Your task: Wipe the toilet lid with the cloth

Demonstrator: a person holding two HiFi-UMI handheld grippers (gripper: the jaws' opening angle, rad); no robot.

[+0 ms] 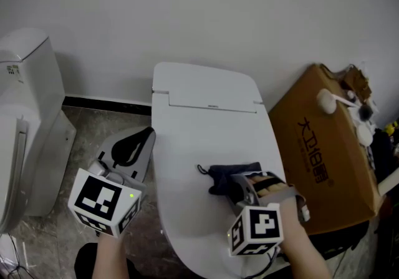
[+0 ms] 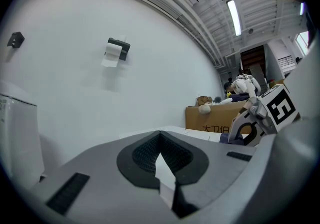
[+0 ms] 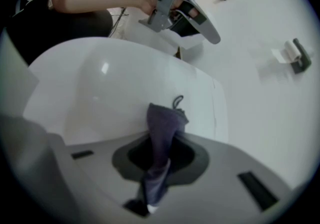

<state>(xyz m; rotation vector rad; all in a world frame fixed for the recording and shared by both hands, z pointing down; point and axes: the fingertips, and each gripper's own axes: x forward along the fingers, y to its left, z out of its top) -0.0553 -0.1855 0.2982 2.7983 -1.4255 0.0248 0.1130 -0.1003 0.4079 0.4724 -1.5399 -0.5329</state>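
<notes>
Toilet lid, white glossy plastic (image 1: 206, 128), is closed flat, with the dark navy cloth (image 1: 229, 176) bunched on its middle, toward the right side. Right hand-held gripper (image 1: 242, 185) has its jaws closed on the near end of the cloth. In the right gripper view the fabric (image 3: 165, 123) runs out from between the dark pads onto the lid (image 3: 100, 92), thin cord loop at the far end. Left hand-held gripper (image 1: 144, 137) is held off the lid's left edge over the brown stone-pattern floor (image 1: 87, 125). Its jaws (image 2: 160, 140) are together except a thin sliver, nothing in them. Brown cardboard box (image 1: 318, 159) stands right of the toilet, second white toilet (image 1: 28, 115) at left. White paper roll on dark holder (image 2: 115, 51) on the wall.
</notes>
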